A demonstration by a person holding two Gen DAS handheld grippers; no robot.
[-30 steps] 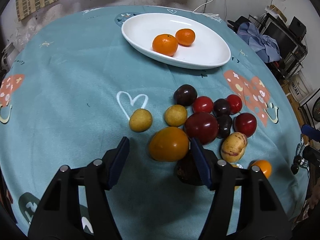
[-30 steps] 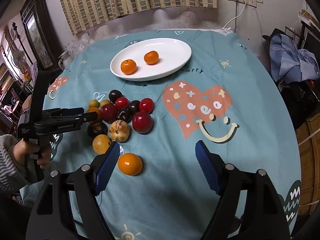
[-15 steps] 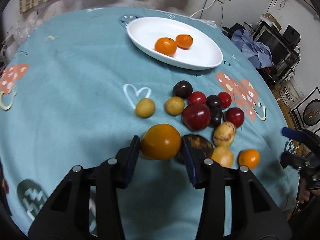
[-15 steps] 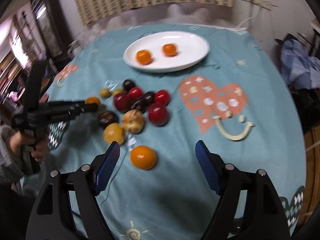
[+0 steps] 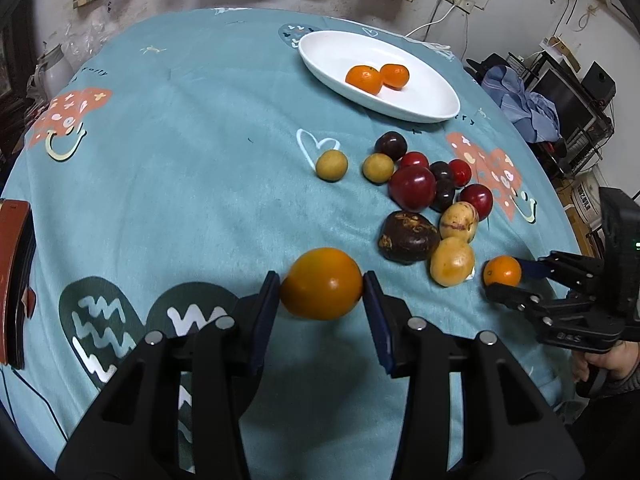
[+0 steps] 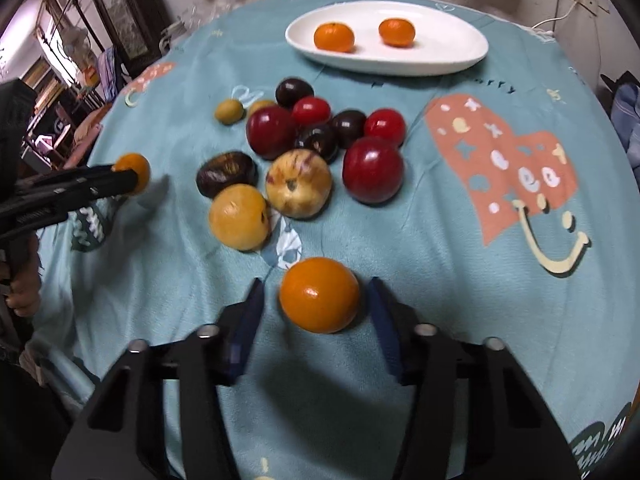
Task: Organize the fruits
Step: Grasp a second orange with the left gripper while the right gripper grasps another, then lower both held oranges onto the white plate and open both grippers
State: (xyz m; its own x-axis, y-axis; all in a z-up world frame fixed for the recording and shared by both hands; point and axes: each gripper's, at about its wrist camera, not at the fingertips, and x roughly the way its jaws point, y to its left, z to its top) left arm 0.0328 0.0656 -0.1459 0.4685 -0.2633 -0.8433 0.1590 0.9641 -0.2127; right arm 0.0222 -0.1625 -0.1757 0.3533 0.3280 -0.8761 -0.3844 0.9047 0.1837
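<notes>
My left gripper (image 5: pixel 322 284) is shut on a large orange (image 5: pixel 321 283) and holds it above the cloth, left of the fruit pile. It also shows in the right wrist view (image 6: pixel 132 172). My right gripper (image 6: pixel 316 300) is open, its fingers either side of a small orange (image 6: pixel 319 294) on the cloth with gaps on both sides. That orange shows in the left wrist view (image 5: pixel 502 271). A white oval plate (image 5: pixel 432 96) at the far side holds two oranges (image 5: pixel 363 79). Red, dark and yellow fruits (image 6: pixel 372 170) lie piled mid-table.
A teal patterned tablecloth (image 5: pixel 180 168) covers the round table. A red-edged object (image 5: pixel 12 280) lies at the left edge. Clutter, clothes and electronics (image 5: pixel 532 108) stand beyond the right edge. The table rim is near my right gripper.
My left gripper closed on the large orange and lifted it back, away from the pile. My right gripper moved forward and narrowed around the small orange.
</notes>
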